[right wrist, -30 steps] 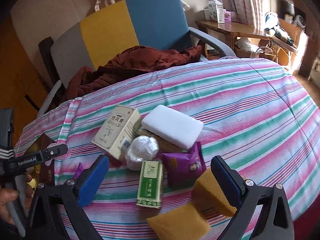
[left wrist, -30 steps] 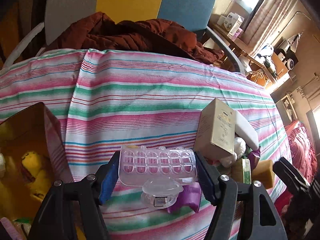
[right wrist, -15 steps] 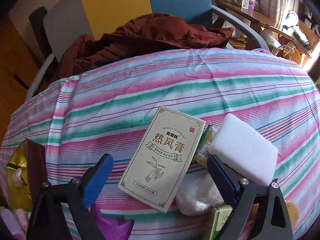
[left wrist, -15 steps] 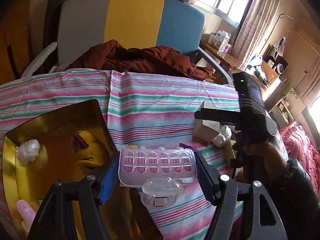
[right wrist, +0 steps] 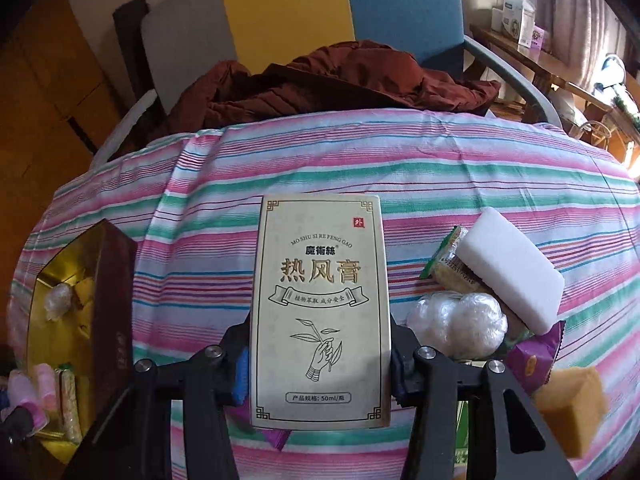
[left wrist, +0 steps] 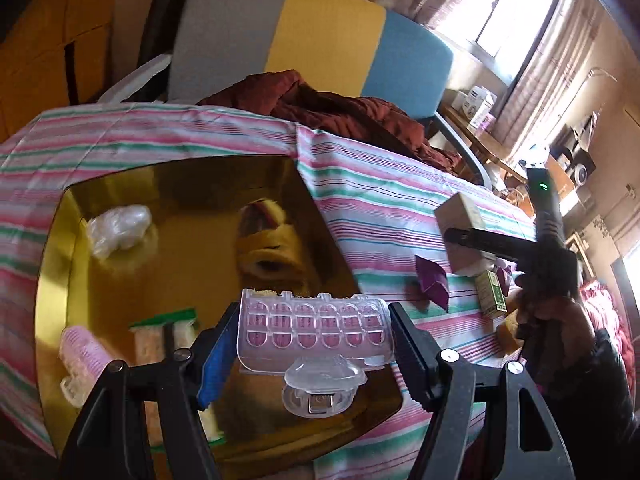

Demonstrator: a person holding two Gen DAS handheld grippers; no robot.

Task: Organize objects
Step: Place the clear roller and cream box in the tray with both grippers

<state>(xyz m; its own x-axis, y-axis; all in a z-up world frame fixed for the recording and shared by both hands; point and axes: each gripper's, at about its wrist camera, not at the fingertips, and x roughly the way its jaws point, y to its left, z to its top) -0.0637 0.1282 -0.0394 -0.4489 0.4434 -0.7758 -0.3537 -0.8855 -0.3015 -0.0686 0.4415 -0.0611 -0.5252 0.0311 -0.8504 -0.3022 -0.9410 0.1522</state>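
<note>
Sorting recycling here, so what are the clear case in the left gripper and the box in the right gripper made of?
Clear case: looks like hard transparent plastic, glossy, with moulded cells you can see through. Box: seems printed cardboard, matte cream with shiny gold lettering and sharp folded edges.

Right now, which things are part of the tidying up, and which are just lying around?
Part of the tidying:
- gold box
- clear hair roller, gripped by the left gripper
- cream carton, gripped by the right gripper
- white sponge, plastic-wrapped ball, purple packet, yellow sponge, waiting on the striped cloth

Just lying about:
- brown jacket
- colourful chair
</note>
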